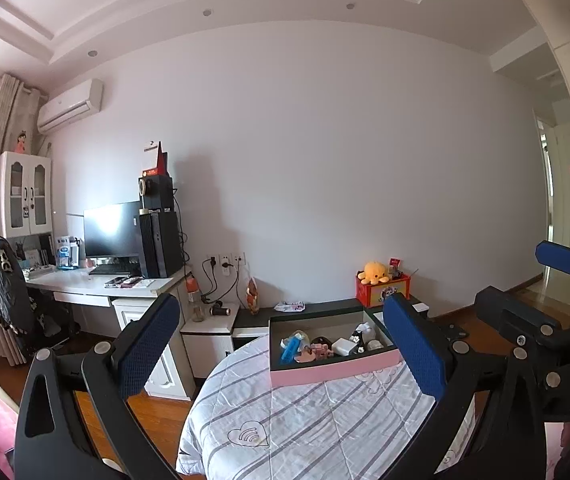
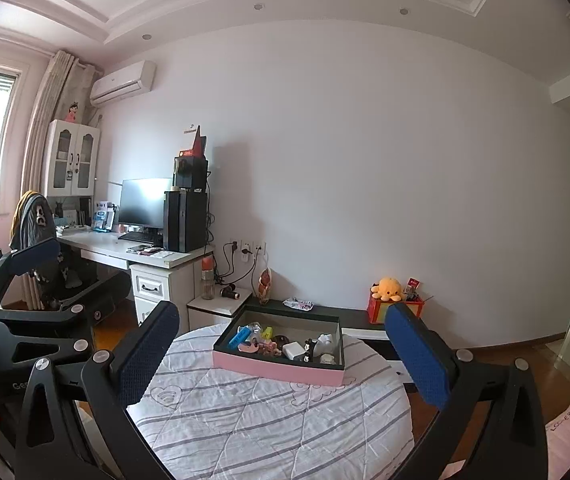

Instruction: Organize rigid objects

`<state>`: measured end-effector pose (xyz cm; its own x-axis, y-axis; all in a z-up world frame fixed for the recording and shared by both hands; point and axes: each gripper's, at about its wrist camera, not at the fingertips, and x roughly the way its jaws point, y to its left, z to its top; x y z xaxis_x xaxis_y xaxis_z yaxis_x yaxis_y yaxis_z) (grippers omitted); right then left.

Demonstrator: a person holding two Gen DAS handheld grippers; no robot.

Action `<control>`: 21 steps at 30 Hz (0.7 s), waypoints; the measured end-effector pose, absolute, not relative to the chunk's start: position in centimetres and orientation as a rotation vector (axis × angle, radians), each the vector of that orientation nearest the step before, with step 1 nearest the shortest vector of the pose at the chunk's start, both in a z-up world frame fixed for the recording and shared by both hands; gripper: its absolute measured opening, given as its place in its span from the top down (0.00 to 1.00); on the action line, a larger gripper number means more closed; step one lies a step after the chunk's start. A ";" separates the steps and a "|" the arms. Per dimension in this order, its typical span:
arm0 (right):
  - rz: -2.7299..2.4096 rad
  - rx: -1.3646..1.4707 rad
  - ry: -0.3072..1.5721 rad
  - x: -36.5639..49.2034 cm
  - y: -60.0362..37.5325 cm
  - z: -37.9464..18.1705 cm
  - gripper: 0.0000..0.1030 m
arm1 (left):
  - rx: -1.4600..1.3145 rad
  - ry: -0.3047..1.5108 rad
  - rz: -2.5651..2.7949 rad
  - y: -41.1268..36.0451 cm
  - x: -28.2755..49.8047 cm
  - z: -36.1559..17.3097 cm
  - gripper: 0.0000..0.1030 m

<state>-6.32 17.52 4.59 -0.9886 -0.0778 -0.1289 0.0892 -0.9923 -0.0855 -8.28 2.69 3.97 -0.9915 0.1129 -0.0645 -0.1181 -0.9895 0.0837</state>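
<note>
Your left tool (image 1: 285, 344): held level above the near edge of the bed, blue pads wide apart, nothing between them. Your right tool (image 2: 281, 354): same height, just beside it on the right, pads equally wide, empty; each tool shows at the edge of the other's view.

Bed (image 2: 269, 420): rounded, covered in a white quilt with grey stripes and a stitched heart, directly below both tools.

Pink box (image 2: 281, 370): open-topped, dark-lined, resting on the far part of the quilt, ahead of both tools and touching neither. Contents: a loose jumble of small rigid objects (image 1: 325, 346), among them a blue block, a white charger, pink pieces and small black-and-white figures, lying against one another.

Low dark shelf (image 2: 317, 310): behind the bed along the wall, carrying a red box topped by an orange plush octopus (image 2: 389, 289).

Desk (image 2: 125, 250): far left, white, carrying a monitor (image 2: 145, 202), a black computer tower and a keyboard; a chair draped with clothing stands before it.

Nothing stands between your tools and the box.
</note>
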 end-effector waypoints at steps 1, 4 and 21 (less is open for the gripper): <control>-3.047 0.190 0.139 -6.4 17.6 4.6 0.00 | -0.088 0.130 3.022 2.7 -8.2 4.1 0.00; -3.044 0.182 0.139 -6.1 17.5 4.7 0.00 | -0.077 0.131 3.027 2.6 -7.7 4.2 0.00; -3.038 0.171 0.142 -5.9 17.6 4.6 0.00 | -0.059 0.147 3.038 2.7 -6.9 4.6 0.00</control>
<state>-5.88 17.58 4.59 -0.9891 -0.0902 -0.1163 0.1006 -0.9911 -0.0875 -6.93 2.73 4.61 -0.9943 0.0972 -0.0436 -0.1009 -0.9904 0.0943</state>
